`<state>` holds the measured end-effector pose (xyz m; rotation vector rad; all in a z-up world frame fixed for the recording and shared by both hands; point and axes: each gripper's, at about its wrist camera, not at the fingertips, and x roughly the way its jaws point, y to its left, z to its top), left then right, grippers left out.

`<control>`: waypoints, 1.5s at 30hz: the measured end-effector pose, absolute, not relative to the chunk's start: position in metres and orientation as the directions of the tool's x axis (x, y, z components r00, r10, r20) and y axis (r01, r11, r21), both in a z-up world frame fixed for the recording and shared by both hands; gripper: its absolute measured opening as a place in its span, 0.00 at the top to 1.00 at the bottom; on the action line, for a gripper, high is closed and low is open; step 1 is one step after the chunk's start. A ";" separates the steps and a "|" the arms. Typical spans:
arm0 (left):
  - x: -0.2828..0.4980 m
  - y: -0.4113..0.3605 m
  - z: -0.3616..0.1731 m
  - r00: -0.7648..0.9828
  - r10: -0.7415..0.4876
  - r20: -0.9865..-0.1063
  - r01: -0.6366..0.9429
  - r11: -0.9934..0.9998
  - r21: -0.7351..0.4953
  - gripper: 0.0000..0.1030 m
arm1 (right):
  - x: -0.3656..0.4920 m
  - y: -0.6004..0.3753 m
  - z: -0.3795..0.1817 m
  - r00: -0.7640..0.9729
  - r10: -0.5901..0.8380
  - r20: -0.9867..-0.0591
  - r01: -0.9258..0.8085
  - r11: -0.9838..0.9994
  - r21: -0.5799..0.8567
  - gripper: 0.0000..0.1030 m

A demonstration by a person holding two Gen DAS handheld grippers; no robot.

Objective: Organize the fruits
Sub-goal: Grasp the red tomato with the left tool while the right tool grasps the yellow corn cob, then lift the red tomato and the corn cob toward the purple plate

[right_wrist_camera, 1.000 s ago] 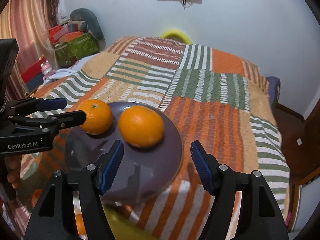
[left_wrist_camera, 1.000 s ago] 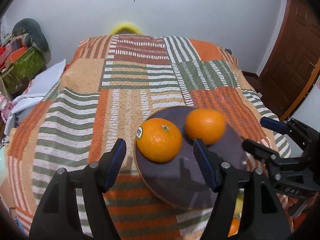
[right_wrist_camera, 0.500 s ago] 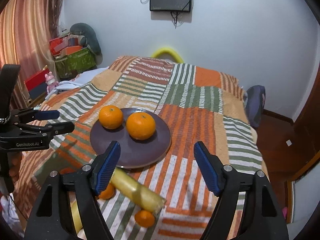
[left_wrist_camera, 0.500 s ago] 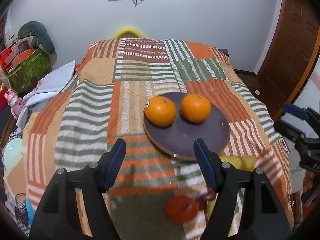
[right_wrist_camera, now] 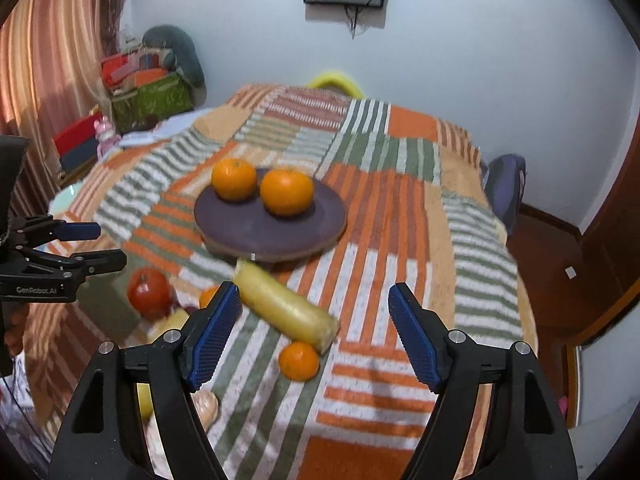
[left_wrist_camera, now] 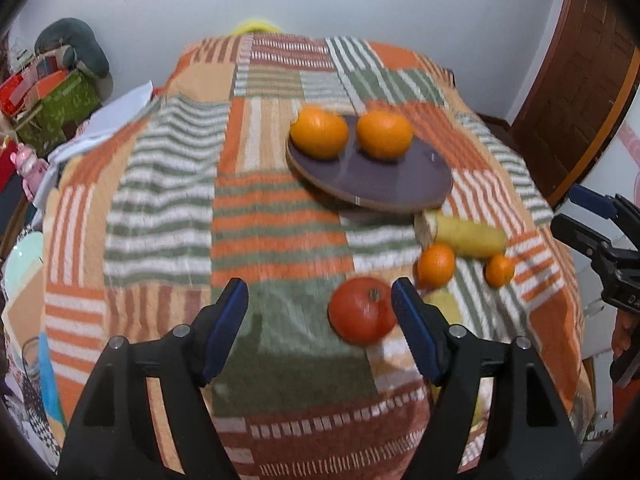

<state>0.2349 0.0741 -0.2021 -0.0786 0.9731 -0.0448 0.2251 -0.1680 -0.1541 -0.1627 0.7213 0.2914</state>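
Note:
A dark round plate (left_wrist_camera: 384,184) (right_wrist_camera: 240,220) lies on the striped bedspread and holds two oranges (left_wrist_camera: 319,132) (left_wrist_camera: 384,133), also in the right wrist view (right_wrist_camera: 234,179) (right_wrist_camera: 286,192). In front of the plate lie a yellow corn cob (left_wrist_camera: 464,234) (right_wrist_camera: 286,312), two small oranges (left_wrist_camera: 436,264) (left_wrist_camera: 499,270) and a red tomato (left_wrist_camera: 362,316) (right_wrist_camera: 149,292). My left gripper (left_wrist_camera: 320,328) is open and empty, above the bed just left of the tomato. My right gripper (right_wrist_camera: 314,328) is open and empty, above the corn cob and a small orange (right_wrist_camera: 299,360).
The patchwork bedspread (left_wrist_camera: 168,200) covers the whole bed. Boxes and a grey cushion (right_wrist_camera: 176,52) stand at the far left by a curtain. A wooden door (left_wrist_camera: 576,80) is on the right. A pale yellow fruit (right_wrist_camera: 172,322) lies near the tomato.
Both grippers have drawn back from the plate toward the near edge of the bed. The tomato, corn cob and small oranges have come into view. Both stay open.

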 end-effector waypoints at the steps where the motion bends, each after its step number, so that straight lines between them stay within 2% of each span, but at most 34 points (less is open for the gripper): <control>1: 0.234 0.073 -0.210 0.545 -0.080 -0.834 0.004 0.996 -0.092 0.28 | 0.227 -0.167 -0.161 0.701 0.205 -0.684 -0.321 0.946 -0.046 0.28; 5: 0.233 0.069 -0.229 0.512 -0.115 -0.851 0.011 0.992 -0.128 0.28 | 0.232 -0.166 -0.185 0.652 0.207 -0.729 -0.343 0.939 -0.039 0.28; 15: 0.245 0.062 -0.234 0.524 -0.148 -0.839 0.030 0.987 -0.156 0.27 | 0.266 -0.154 -0.220 0.578 0.209 -0.789 -0.368 0.930 -0.023 0.28; 17: 0.247 0.060 -0.237 0.522 -0.157 -0.838 0.035 0.986 -0.163 0.29 | 0.273 -0.151 -0.224 0.553 0.229 -0.801 -0.388 0.922 -0.004 0.26; 24: 0.252 0.054 -0.244 0.516 -0.201 -0.833 0.056 0.978 -0.201 0.52 | 0.286 -0.149 -0.233 0.521 0.243 -0.818 -0.418 0.908 0.004 0.23; 27: 0.254 0.054 -0.243 0.520 -0.204 -0.830 0.053 0.977 -0.207 0.52 | 0.285 -0.152 -0.232 0.521 0.267 -0.811 -0.428 0.903 0.023 0.27; 31: 0.252 0.056 -0.243 0.522 -0.202 -0.829 0.049 0.977 -0.207 0.53 | 0.282 -0.162 -0.231 0.510 0.305 -0.805 -0.443 0.895 0.058 0.41; 35: 0.250 0.060 -0.241 0.529 -0.179 -0.829 0.032 0.981 -0.192 0.53 | 0.277 -0.177 -0.229 0.498 0.344 -0.796 -0.438 0.892 0.111 0.48; 41: 0.246 0.068 -0.238 0.537 -0.149 -0.830 0.002 0.984 -0.175 0.53 | 0.264 -0.203 -0.221 0.548 0.294 -0.783 -0.375 0.923 0.084 0.53; 45: 0.243 0.071 -0.236 0.541 -0.131 -0.831 -0.009 0.987 -0.161 0.53 | 0.256 -0.222 -0.215 0.594 0.209 -0.777 -0.309 0.951 0.019 0.58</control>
